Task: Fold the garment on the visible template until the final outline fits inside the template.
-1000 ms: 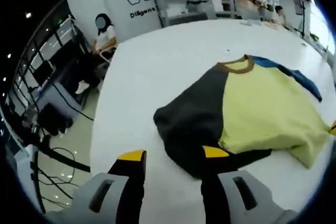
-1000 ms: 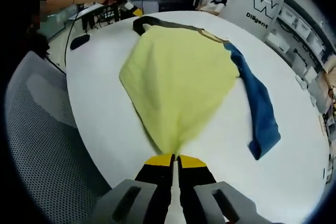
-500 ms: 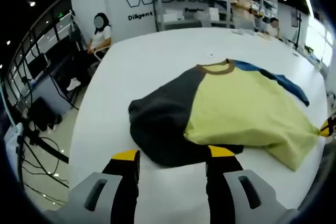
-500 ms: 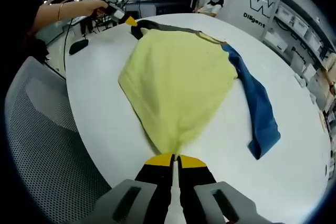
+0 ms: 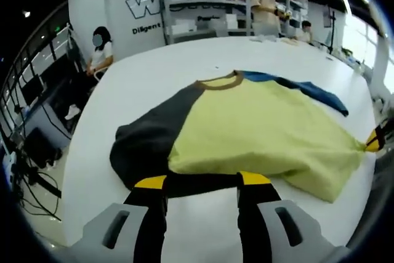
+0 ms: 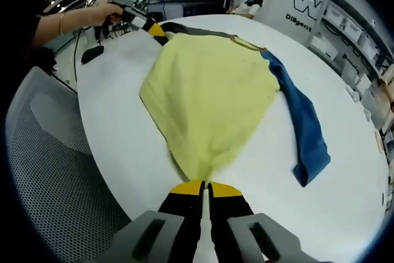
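A yellow, charcoal and blue shirt (image 6: 212, 100) lies spread on a white table (image 6: 123, 146), its yellow corner pinched between the closed jaws of the right gripper (image 6: 202, 187). The left gripper (image 5: 202, 180) (jaws spread wide, gripping nothing) sits at the shirt's dark edge.

- The left gripper (image 5: 201, 180) has come closer to the garment (image 5: 246, 133): its spread fingers (image 5: 151, 182), a second ago short of the dark sleeve (image 5: 144, 143), now reach that sleeve's near edge.
- In the right gripper view, the left gripper (image 6: 151, 27) now touches the garment's far corner.
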{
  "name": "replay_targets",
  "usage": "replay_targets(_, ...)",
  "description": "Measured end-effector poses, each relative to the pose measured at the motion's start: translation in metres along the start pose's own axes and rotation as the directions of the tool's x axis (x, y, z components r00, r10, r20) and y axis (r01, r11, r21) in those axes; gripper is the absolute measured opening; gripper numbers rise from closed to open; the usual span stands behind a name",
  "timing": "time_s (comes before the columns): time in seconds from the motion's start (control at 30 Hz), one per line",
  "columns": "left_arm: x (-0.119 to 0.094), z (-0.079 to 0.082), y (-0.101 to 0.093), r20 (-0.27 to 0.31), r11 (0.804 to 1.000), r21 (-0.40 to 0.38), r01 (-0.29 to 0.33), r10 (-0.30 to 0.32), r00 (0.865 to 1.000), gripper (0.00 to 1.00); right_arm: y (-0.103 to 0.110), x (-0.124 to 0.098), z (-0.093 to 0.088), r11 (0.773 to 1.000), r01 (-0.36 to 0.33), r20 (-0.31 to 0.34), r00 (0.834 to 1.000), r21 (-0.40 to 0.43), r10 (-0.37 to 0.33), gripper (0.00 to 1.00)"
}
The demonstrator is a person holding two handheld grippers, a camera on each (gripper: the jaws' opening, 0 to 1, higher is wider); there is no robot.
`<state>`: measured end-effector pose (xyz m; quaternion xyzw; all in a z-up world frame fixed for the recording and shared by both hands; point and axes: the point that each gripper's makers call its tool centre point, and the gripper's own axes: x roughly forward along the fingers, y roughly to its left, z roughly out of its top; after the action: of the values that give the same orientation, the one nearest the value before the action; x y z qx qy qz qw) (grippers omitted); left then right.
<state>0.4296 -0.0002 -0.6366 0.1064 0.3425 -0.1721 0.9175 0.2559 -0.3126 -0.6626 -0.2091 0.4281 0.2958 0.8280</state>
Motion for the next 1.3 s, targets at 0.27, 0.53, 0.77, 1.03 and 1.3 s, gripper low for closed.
replay_targets(0.27, 0.015, -0.013, -0.017, -0.031, 1.000, 0.019, 0.014, -0.013, 0.999, 0.39, 0.000, 0.000, -0.001, 1.000, -0.002, -0.003, 1.000, 0.007, 0.002, 0.00)
replay_targets(0.53, 0.028, -0.020, -0.017, -0.041, 1.000, -0.001, 0.004, -0.004, 0.999, 0.32, 0.002, 0.000, 0.002, 1.000, -0.015, 0.013, 1.000, 0.015, 0.015, 0.00)
replay_targets(0.77, 0.030, -0.020, -0.016, -0.020, 1.000, -0.024, 0.000, -0.001, 1.000, 0.26, 0.003, -0.004, 0.010, 1.000, -0.010, 0.052, 0.999, -0.003, 0.010, 0.01)
replay_targets(1.03, 0.030, -0.019, -0.019, -0.005, 1.000, -0.023, -0.006, 0.006, 1.000, 0.12, 0.005, -0.009, 0.024, 0.995, -0.059, 0.131, 0.990, 0.078, 0.049, 0.26)
replay_targets(1.3, 0.019, -0.017, -0.013, 0.003, 1.000, -0.030, 0.001, -0.001, 1.000, 0.04, 0.005, -0.017, 0.034, 0.985, -0.100, 0.185, 0.980, 0.139, 0.073, 0.42)
